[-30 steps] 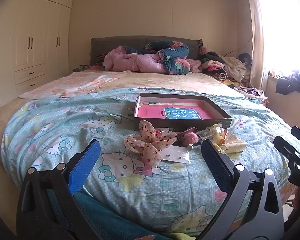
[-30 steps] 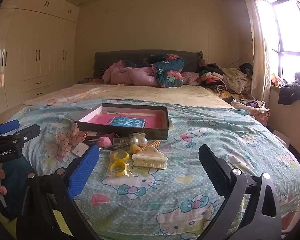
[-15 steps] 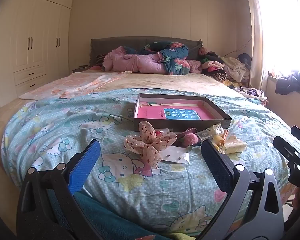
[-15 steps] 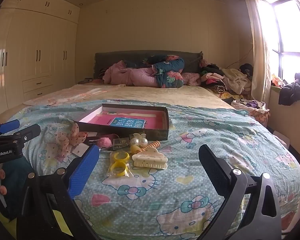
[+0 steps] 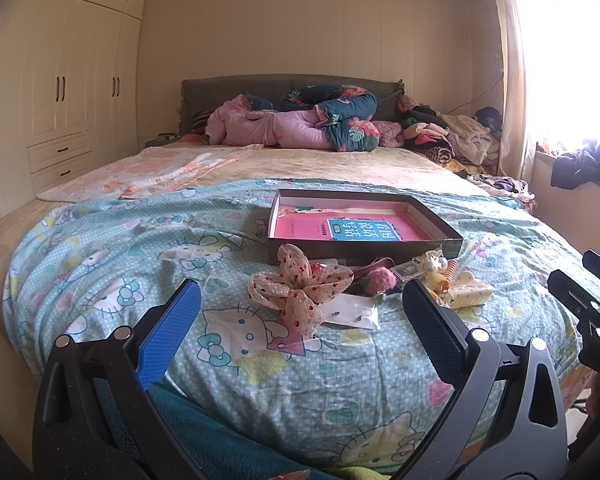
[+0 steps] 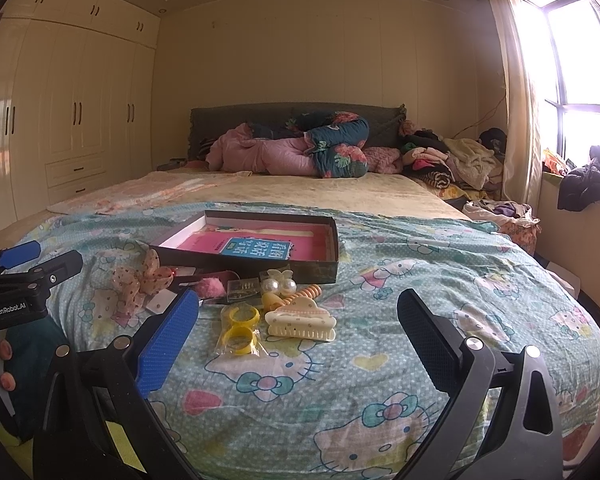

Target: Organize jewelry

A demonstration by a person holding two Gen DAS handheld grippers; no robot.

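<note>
A shallow dark box (image 5: pixel 364 249) (image 6: pixel 260 266) with a pink book inside lies on the bed. In front of it lie a dotted fabric bow (image 5: pixel 300 288) (image 6: pixel 144 280), a pink pompom (image 5: pixel 380 279) (image 6: pixel 211 287), a cream claw clip (image 5: pixel 470 294) (image 6: pixel 302 322), pearl pieces (image 6: pixel 278 286) and yellow rings in a clear bag (image 6: pixel 240 330). My left gripper (image 5: pixel 300 336) is open and empty, short of the bow. My right gripper (image 6: pixel 298 340) is open and empty, just short of the claw clip and rings.
The items lie on a Hello Kitty quilt (image 5: pixel 112 264) (image 6: pixel 440 280) near the foot of the bed. Rolled pink and floral bedding (image 5: pixel 300 124) and a clothes pile (image 5: pixel 444 136) lie at the headboard. Wardrobes (image 6: pixel 72 120) line the left wall, a window sill (image 6: pixel 580 200) the right.
</note>
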